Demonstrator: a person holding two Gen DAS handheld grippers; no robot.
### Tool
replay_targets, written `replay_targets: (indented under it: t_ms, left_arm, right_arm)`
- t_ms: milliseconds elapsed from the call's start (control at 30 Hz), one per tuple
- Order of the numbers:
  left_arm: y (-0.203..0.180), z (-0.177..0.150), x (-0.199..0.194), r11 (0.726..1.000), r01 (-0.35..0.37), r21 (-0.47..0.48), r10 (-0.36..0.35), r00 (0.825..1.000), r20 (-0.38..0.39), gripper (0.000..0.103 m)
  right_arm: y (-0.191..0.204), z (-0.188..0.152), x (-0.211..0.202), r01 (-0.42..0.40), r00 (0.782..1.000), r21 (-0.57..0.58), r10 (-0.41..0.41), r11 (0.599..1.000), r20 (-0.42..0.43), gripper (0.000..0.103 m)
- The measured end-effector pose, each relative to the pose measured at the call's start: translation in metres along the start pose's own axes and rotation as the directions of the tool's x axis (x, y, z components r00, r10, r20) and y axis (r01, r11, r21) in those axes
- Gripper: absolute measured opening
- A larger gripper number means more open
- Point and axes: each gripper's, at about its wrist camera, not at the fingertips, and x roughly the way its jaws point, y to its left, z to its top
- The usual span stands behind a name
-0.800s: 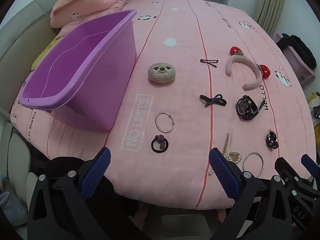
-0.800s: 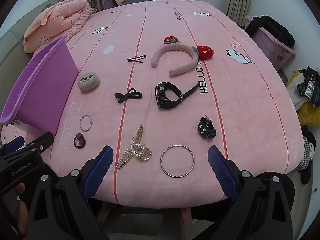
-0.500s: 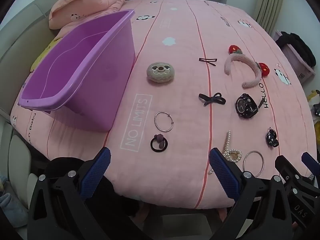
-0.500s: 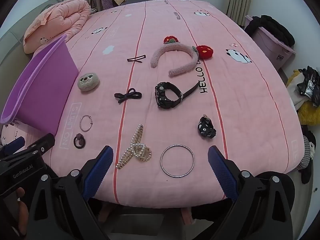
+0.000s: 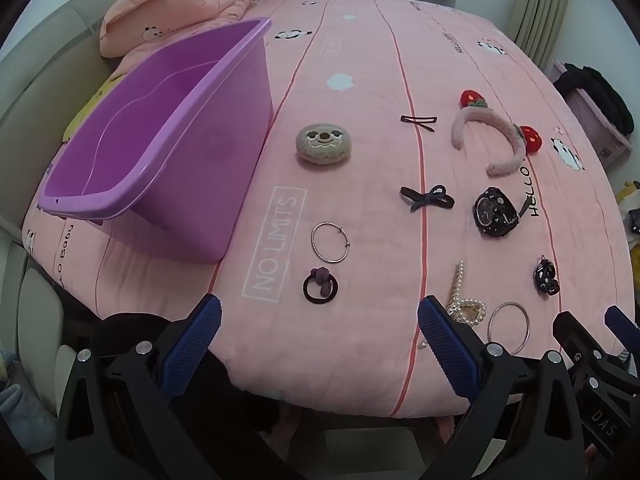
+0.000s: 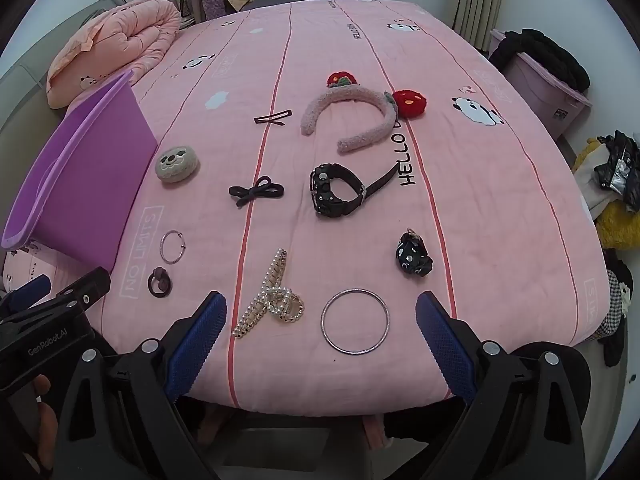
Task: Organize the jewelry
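Note:
Jewelry lies spread on a pink bed. A purple bin (image 5: pixel 160 148) (image 6: pixel 88 176) stands at the left. Near the front edge lie a black hair tie (image 5: pixel 320 287), a thin silver hoop (image 5: pixel 330 242), a pearl clip (image 6: pixel 268 296), a silver bangle (image 6: pixel 355 321) and a black scrunchie (image 6: pixel 414 255). Farther back are a black watch (image 6: pixel 334 190), a black bow (image 6: pixel 256 191), a round plush face (image 5: pixel 324 143), a hair pin (image 6: pixel 273 117) and a pink headband (image 6: pixel 348 120). My left gripper (image 5: pixel 318 344) and right gripper (image 6: pixel 320 340) are both open and empty, before the bed's front edge.
A folded pink quilt (image 6: pixel 116 44) lies at the bed's far left corner. A storage box with dark clothes (image 6: pixel 544 76) stands right of the bed. Clothes lie heaped on the floor (image 6: pixel 616 200) at the right.
The left gripper has drifted slightly back and to the right, so the items sit a little lower-left in its view. The right gripper has barely moved.

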Motion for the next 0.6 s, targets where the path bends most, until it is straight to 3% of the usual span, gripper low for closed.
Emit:
replay_targets:
  t_ms: [600]
  left_arm:
    - [0.0019, 0.0000, -0.0017, 1.000, -0.001, 0.002, 0.001, 1.000, 0.003, 0.097]
  right_arm:
    - [0.0003, -0.0002, -0.0002, -0.009, 1.000, 0.001, 0.009, 1.000, -0.001, 0.091]
